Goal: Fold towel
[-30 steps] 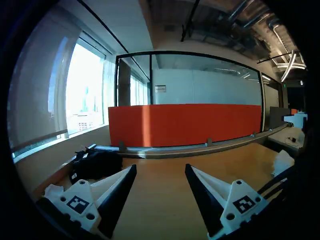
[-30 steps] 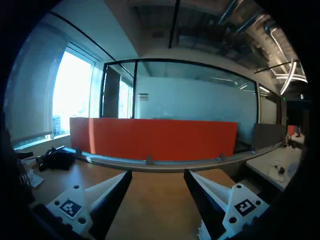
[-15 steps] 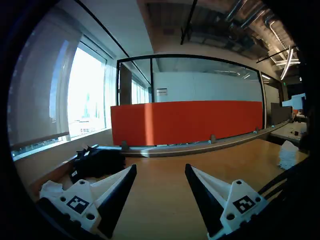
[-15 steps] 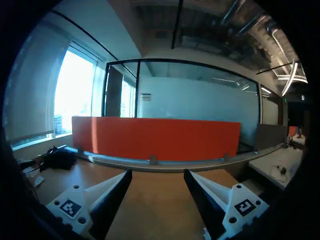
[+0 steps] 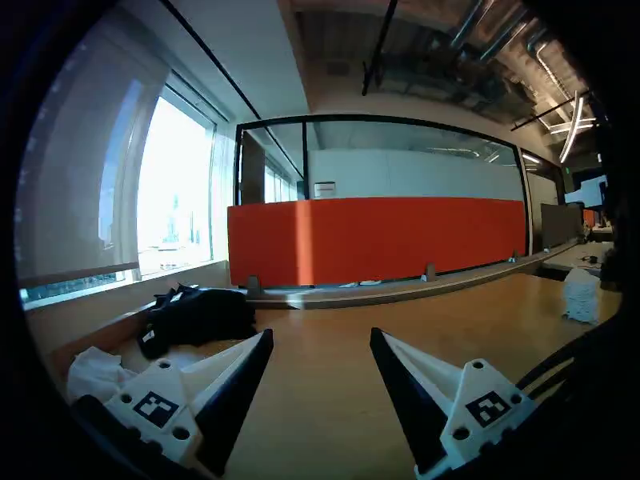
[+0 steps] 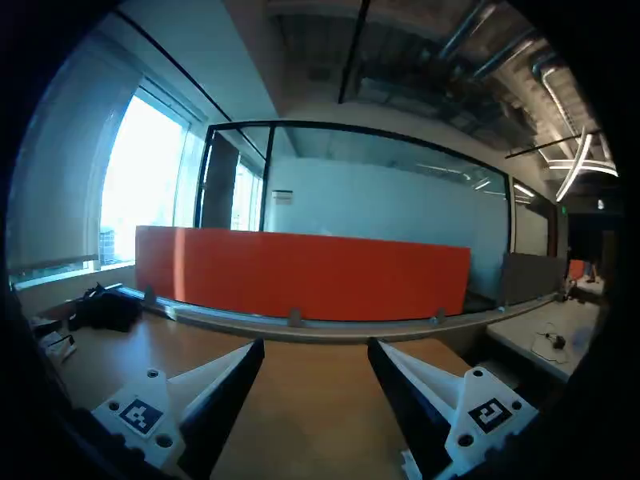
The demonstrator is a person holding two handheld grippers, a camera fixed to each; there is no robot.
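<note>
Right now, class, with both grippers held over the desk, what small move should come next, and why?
Probably tip both grippers down toward the desk. The left gripper and right gripper are open and empty, looking level at the orange partition; white cloth, possibly the towel, lies low beside the left one.

My left claw (image 5: 320, 332) and right claw (image 6: 316, 342) are matt white plastic with black inner faces. The surface (image 5: 448, 308) is smooth wood with a soft sheen. The orange divider (image 5: 376, 240) looks matt; the black bag (image 5: 196, 316) is cloth.
</note>
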